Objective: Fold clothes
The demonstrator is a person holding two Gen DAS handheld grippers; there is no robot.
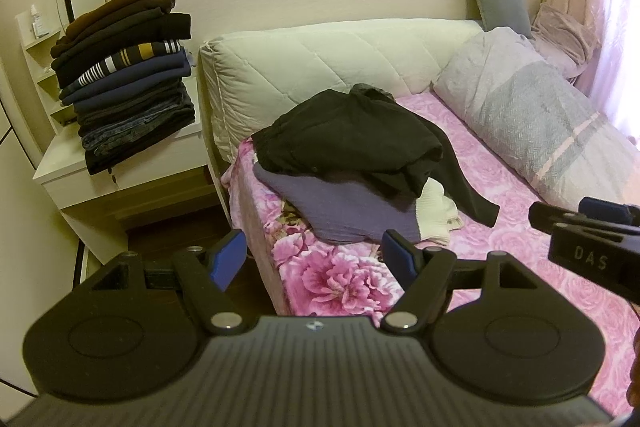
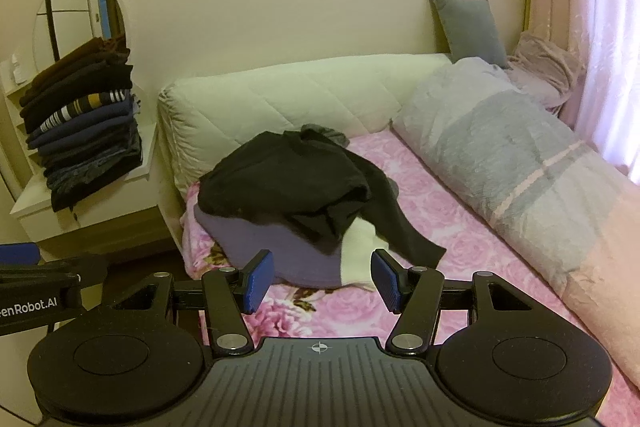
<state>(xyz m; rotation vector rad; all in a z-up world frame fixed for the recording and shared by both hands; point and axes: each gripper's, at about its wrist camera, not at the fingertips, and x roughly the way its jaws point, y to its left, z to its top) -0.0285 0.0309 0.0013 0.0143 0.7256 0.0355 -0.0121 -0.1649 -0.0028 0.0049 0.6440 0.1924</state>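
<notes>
Both tools spread wide, nothing in either. My left tool hovers off the bed corner; my right tool hovers just short of the unfolded pile on the pink floral bed.

The pile: black garment on top, purple one under it, cream knit poking out at the right, black sleeve trailing onto the sheet.

Folded stack sits on the white worktop by the mirror, leaning, its bottom layers overhanging the edge.

Risks, my guess: grabbing the black top may pinch the purple layer too and drag both. Pile sits near the bed corner, so a pull could slide it to the floor. Adding to that leaning stack could topple it.
</notes>
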